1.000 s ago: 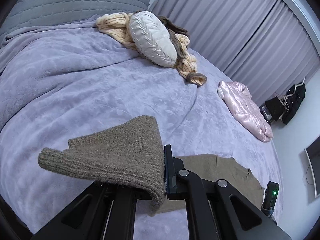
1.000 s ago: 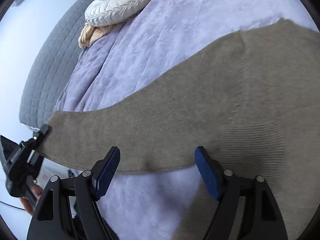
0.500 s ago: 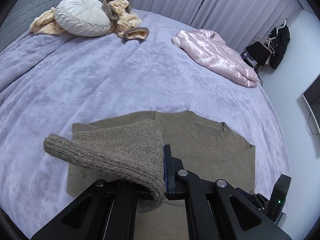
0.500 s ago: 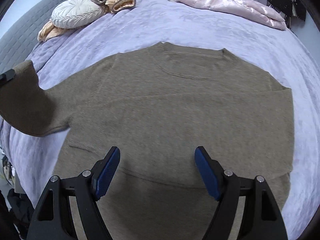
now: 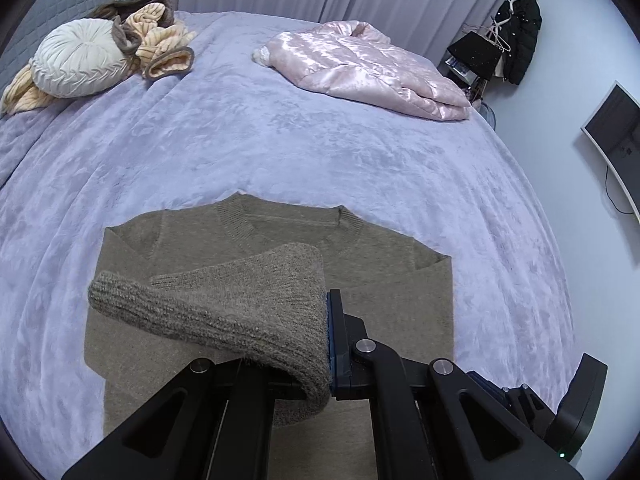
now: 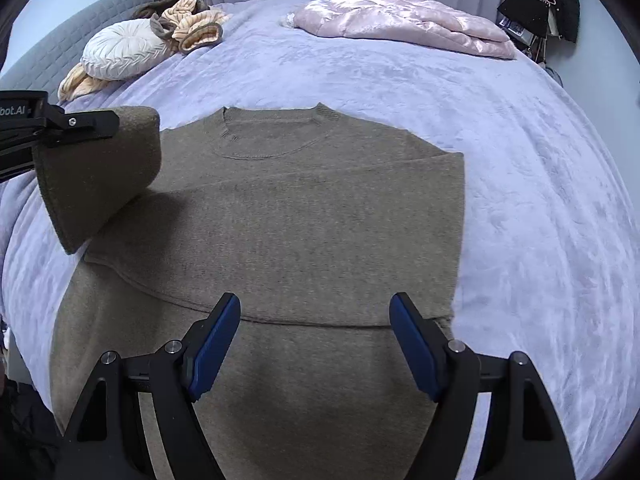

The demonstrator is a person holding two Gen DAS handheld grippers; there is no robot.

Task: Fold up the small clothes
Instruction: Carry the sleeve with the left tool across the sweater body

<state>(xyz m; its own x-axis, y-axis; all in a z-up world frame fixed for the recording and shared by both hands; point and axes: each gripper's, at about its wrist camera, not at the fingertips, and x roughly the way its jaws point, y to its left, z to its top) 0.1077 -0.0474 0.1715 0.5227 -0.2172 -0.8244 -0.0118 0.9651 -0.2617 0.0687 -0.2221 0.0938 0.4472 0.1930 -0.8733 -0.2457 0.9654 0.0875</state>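
A brown knitted sweater (image 6: 312,216) lies flat on the lilac bed cover, neckline at the far side, its right sleeve folded across the body. My left gripper (image 5: 326,344) is shut on the cuff of the left sleeve (image 5: 224,304), which hangs lifted over the sweater's body (image 5: 392,304). From the right wrist view that raised sleeve (image 6: 100,184) shows at the left, clamped in the left gripper (image 6: 96,122). My right gripper (image 6: 316,340) stands open above the sweater's lower half, nothing between its blue pads (image 6: 216,336).
A pink shiny jacket (image 5: 360,68) lies at the far right of the bed. A round white cushion (image 5: 76,62) and a cream knit (image 5: 164,48) sit at the far left by the grey headboard. Curtains behind; dark coats (image 5: 520,28) hang at the right wall.
The left gripper has carried the sleeve inward over the sweater's body. The right gripper swung from the stretched sleeve to face the whole sweater, staying open.
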